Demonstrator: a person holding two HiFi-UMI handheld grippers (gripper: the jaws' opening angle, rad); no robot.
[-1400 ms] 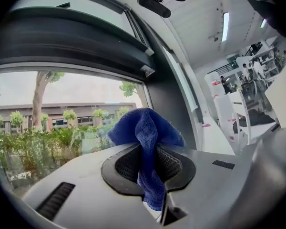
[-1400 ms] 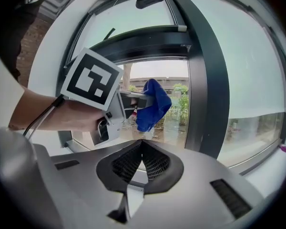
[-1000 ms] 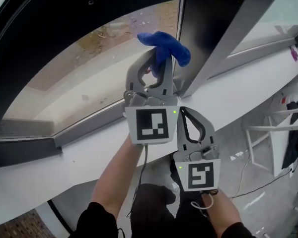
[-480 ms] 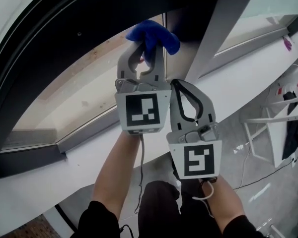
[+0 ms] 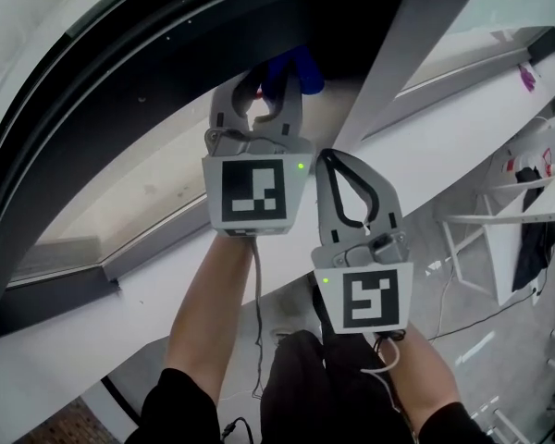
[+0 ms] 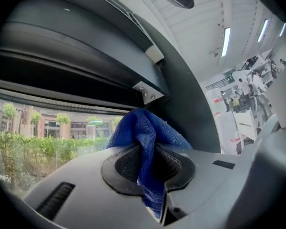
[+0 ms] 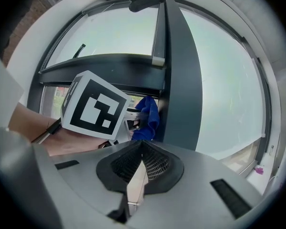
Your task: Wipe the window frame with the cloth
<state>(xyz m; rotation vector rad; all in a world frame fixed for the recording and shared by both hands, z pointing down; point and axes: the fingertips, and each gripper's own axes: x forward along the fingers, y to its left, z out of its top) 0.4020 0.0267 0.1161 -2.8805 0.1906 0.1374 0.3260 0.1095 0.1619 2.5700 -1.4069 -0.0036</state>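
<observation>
Two grippers are up at the window, one in each of the person's hands. The left gripper [image 5: 270, 86] has its jaws clamped tight on the blue cloth [image 6: 145, 132]. A bunch of the fabric pokes out past the tips at about 12 o'clock in the head view, right up by the dark window frame [image 5: 148, 72] where the upper bar meets the grey upright post [image 5: 416, 54]. In the left gripper view the wad sits just below a small pale bracket [image 6: 147, 92] in that corner, and a tail of cloth hangs down between the pads. Honestly can't tell if the cloth is actually touching the frame or just beside it. The right gripper [image 5: 329, 160] sits at roughly 5 o'clock from the left one, lower and closer to the person, with its jaws pressed together on nothing. It shows in front of the white sill [image 5: 120, 313] and points up toward the post. Outside the glass, at about 9 o'clock in the left gripper view, green hedges [image 6: 19, 147] and a building [image 6: 52, 128] show.
</observation>
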